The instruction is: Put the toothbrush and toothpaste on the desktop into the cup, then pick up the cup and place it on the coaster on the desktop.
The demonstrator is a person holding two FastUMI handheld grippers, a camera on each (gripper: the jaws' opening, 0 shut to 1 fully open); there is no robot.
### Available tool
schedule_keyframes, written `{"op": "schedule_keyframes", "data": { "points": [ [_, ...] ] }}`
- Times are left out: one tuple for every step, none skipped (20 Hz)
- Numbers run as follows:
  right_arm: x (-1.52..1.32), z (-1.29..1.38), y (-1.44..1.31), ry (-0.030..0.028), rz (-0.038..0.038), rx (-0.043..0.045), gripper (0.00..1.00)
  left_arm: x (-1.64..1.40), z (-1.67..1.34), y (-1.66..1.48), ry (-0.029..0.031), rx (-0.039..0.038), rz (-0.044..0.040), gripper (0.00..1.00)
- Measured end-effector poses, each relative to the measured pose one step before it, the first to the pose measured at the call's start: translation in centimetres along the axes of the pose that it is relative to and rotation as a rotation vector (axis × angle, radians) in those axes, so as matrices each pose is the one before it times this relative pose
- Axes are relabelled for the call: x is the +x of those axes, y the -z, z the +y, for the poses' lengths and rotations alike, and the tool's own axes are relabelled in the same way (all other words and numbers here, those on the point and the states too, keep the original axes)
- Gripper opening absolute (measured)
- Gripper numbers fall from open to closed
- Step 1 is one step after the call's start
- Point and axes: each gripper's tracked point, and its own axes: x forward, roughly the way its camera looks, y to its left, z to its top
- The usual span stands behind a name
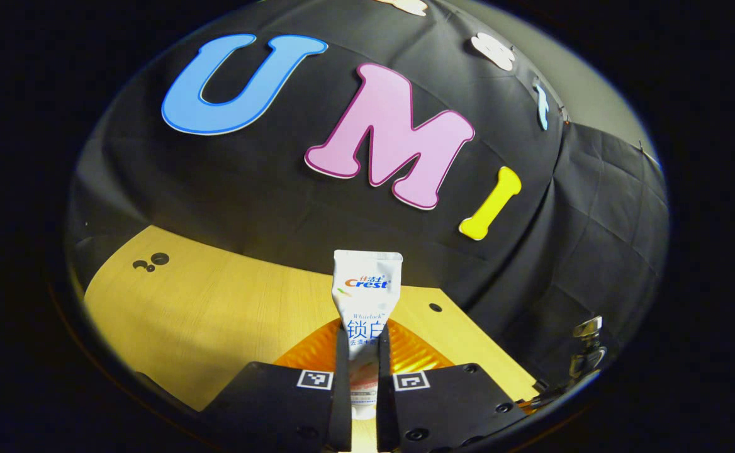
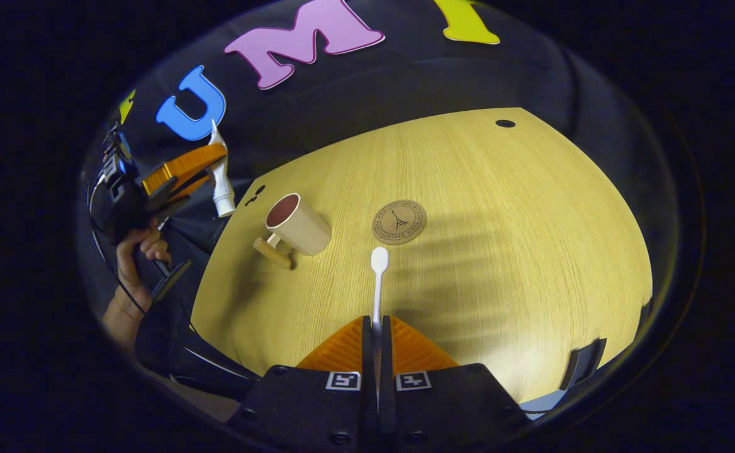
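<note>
Above the desk (image 2: 468,189), left hand-held gripper (image 1: 362,352) clamps the toothpaste (image 1: 365,296); right hand-held gripper (image 2: 377,343) clamps the toothbrush (image 2: 378,277); cup (image 2: 297,225) beside coaster (image 2: 399,222).

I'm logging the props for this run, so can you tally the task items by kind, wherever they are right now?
Toothpaste tube: 1, held upright in the left gripper
Toothbrush: 1, held in the right gripper
Cup: 1, on the desktop, nothing visible inside
Coaster: 1, bare, beside the cup
Total: 4
</note>
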Motion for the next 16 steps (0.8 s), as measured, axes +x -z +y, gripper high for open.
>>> {"op": "schedule_keyframes", "data": {
  "points": [
    [-0.361,-0.709,-0.219,0.00831,-0.00248,0.00705,0.05,1.105,0.436,0.648,-0.01236,0.01298,0.01155,0.20],
    [-0.361,-0.871,-0.208,0.01127,-0.00250,0.00266,0.05,1.114,0.344,0.649,-0.00944,0.00525,0.01429,0.20],
    [-0.239,-0.855,-0.248,0.01102,-0.00079,0.00350,0.06,1.105,0.279,0.747,-0.00905,0.00269,0.01429,0.20],
    [-0.118,-0.647,-0.096,0.00916,-0.00138,0.00454,0.05,0.642,0.231,0.613,-0.00934,0.00181,0.01312,0.20],
    [-0.095,-0.665,-0.172,0.00885,0.00060,0.00535,0.05,0.763,0.284,0.595,-0.00930,0.00273,0.00724,0.20],
    [0.008,-0.565,-0.087,0.00569,-0.00163,0.00683,0.06,0.652,0.186,0.523,-0.00724,0.00289,0.00743,0.21],
    [0.042,-0.425,-0.090,0.00286,0.00103,0.00747,0.05,0.469,0.180,0.532,-0.00683,0.00237,0.00781,0.22],
    [0.088,-0.349,-0.117,0.00372,0.00053,0.00877,0.05,0.410,0.245,0.464,-0.00918,0.00273,0.00890,0.22],
    [0.169,-0.258,-0.195,0.00296,-0.00026,0.00672,0.05,0.277,0.137,0.617,-0.00736,0.00457,0.01197,0.23],
    [-0.016,-0.155,-0.158,0.00150,-0.00111,0.00511,0.05,0.050,0.082,0.593,-0.00372,0.00306,0.01284,0.24],
    [0.051,0.049,-0.161,0.00046,-0.00264,0.00344,0.05,0.066,-0.028,0.596,0.00011,-0.00057,0.01320,0.25],
    [-0.052,0.185,-0.197,-0.00167,-0.00574,0.00422,0.05,-0.091,-0.122,0.565,0.00291,-0.00390,0.01336,0.25],
    [-0.099,0.272,-0.228,-0.00243,-0.00511,0.00465,0.06,-0.091,0.033,0.591,0.00139,-0.00552,0.01481,0.26],
    [0.157,0.417,-0.047,-0.00277,-0.00493,0.00207,0.06,-0.212,-0.014,0.537,-0.00080,-0.00706,0.01468,0.27],
    [0.128,0.415,0.065,-0.00325,-0.00505,-0.00034,0.06,-0.121,-0.011,0.524,0.00365,-0.00493,0.01230,0.27],
    [0.120,0.425,0.110,-0.00136,-0.00250,-0.00267,0.06,-0.262,-0.139,0.518,0.00716,-0.00395,0.01257,0.28]
  ]
}}
